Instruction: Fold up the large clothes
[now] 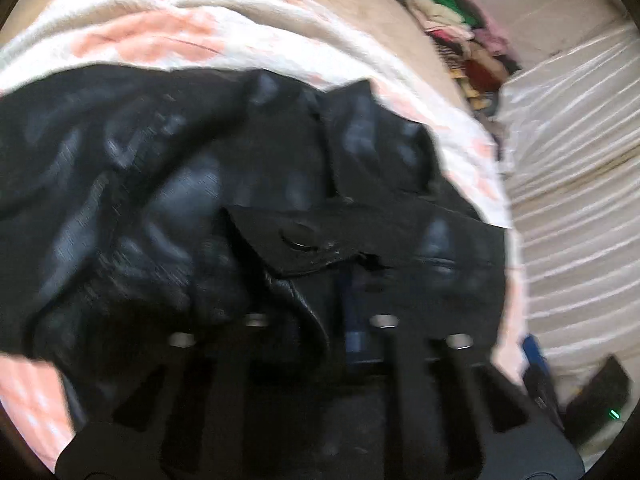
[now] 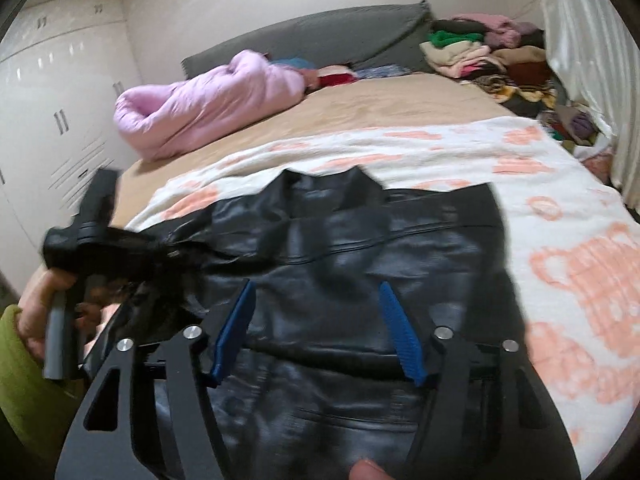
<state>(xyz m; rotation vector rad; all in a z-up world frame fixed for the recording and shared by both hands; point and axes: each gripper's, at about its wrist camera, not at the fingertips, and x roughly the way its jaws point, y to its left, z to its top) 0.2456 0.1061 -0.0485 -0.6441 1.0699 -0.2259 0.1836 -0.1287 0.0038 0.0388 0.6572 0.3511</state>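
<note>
Your left hand-held gripper (image 1: pixel 320 320) is clamped on the black jacket's (image 2: pixel 360 248) edge on the bed (image 2: pixel 400 100), right hand-held gripper (image 2: pixel 316 332) gaping above it: slick leather may slip out, spoiling your fold.

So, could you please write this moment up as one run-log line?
garment: black leather jacket spread on patterned blanket | left tool: shut on jacket edge | right tool: open above jacket, holding nothing

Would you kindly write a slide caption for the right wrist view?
Right gripper, open, above a black jacket on a patterned blanket; left gripper at the jacket's edge.
</note>
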